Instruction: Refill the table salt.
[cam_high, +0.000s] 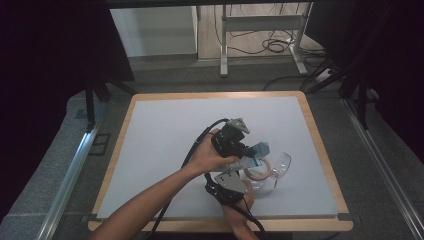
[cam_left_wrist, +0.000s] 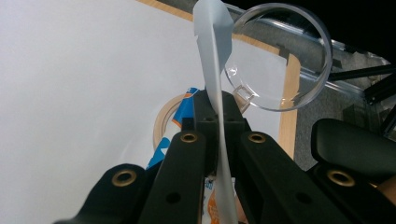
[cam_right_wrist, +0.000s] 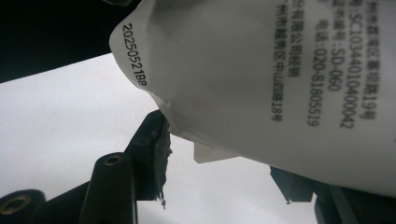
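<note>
The packet (cam_high: 256, 156) hangs above the counter (cam_high: 165, 130) near its front-right corner, over the clear cup (cam_high: 277, 170) and tape ring (cam_high: 260, 171). The left gripper (cam_left_wrist: 218, 109) has its jaws clamped on the packet's upright edge. The right gripper (cam_right_wrist: 224, 154) has jaws half-open straddling the packet's lower corner; contact cannot be told.

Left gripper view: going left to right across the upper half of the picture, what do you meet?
White table mat → tan ring of tape → thin white packet edge pinched in the left hand-held gripper → clear round plastic cup → light wooden table rim.
</note>
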